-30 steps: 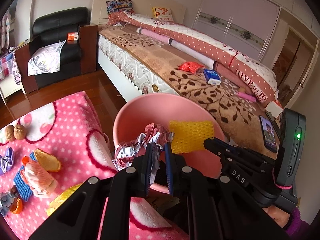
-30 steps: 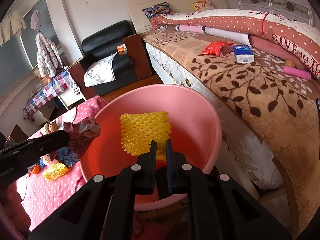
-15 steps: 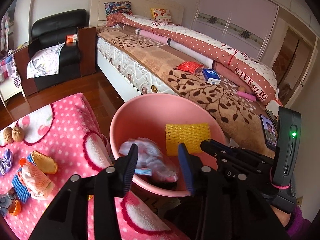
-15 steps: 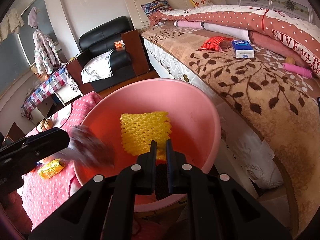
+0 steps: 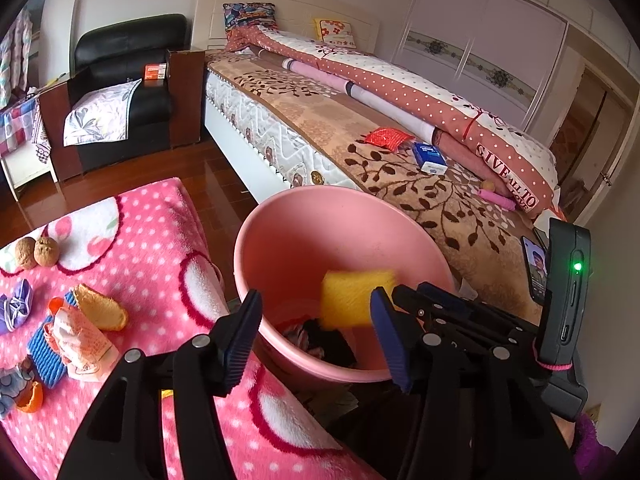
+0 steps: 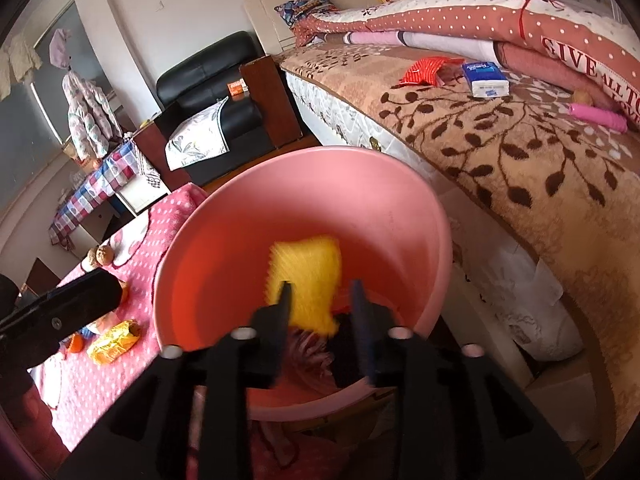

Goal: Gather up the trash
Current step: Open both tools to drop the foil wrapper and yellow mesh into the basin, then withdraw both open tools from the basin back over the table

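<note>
A pink bin (image 5: 304, 232) stands between the pink dotted blanket and the bed. My left gripper (image 5: 316, 316) hangs over its near rim, jaws opening wide with nothing between them. A crumpled wrapper (image 5: 298, 334) lies at the bottom of the bin. My right gripper (image 6: 320, 294) is above the bin (image 6: 224, 248) with its jaws opening. The yellow foam net (image 6: 306, 276) sits blurred between and beyond them, loose from the pads. In the left wrist view the yellow net (image 5: 352, 296) is a blur inside the bin.
More scraps lie on the blanket (image 5: 140, 240): an orange peel (image 5: 100, 312), a white wrapper (image 5: 80, 340), a blue foam net (image 5: 44, 354), two walnuts (image 5: 36, 252). A yellow wrapper (image 6: 116, 340) lies there too. On the bed are a red packet (image 5: 384, 136) and a blue tissue pack (image 5: 430, 158).
My left gripper opened and the crumpled wrapper dropped into the bin. My right gripper, shut on the yellow net before, has parted its jaws and the net is slipping down.
</note>
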Demonstrator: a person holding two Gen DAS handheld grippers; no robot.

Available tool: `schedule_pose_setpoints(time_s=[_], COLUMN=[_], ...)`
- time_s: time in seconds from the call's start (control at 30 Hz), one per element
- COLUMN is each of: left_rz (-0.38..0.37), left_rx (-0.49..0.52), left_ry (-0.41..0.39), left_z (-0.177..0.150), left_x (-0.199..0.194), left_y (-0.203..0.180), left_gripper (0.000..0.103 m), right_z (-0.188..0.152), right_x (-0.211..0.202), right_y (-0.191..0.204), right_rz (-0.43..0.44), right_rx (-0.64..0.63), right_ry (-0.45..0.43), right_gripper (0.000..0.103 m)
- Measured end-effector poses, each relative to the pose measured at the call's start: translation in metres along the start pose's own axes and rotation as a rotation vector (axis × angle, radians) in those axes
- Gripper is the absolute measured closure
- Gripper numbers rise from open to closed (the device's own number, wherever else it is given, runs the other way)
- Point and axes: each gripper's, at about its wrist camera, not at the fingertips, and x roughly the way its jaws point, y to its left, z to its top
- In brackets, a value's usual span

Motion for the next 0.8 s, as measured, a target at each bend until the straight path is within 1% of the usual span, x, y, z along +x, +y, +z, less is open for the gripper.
schedule_pose_setpoints(time_s=[0.17,0.4,0.7,0.8], left_rz=[0.012,0.078,0.139,0.148], left_rx=[-0.005,-0.011,-0.002,-0.008], left_ry=[0.001,0.0,-0.008,-0.012], left_z=[-0.003,-0.008,-0.013,-0.015], left_x=[-0.002,-0.006,-0.014,-0.017], left_y=[0.001,0.004,0.008,0.01], left_gripper=[0.047,0.047,0.047,0.047], right_z=[-0.002,-0.005,-0.01,-0.012], right_x=[-0.004,-0.008,-0.011,-0.012], right_y=[0.007,0.014,0.028,0.033], right_rz=[0.004,0.021,0.031,0.033], right_rx=[-0.015,-0.026,-0.053,-0.063], right_ry=[-0.003,0.002,0.02,0.021], right_gripper=[0.066,0.066,0.066,0.066])
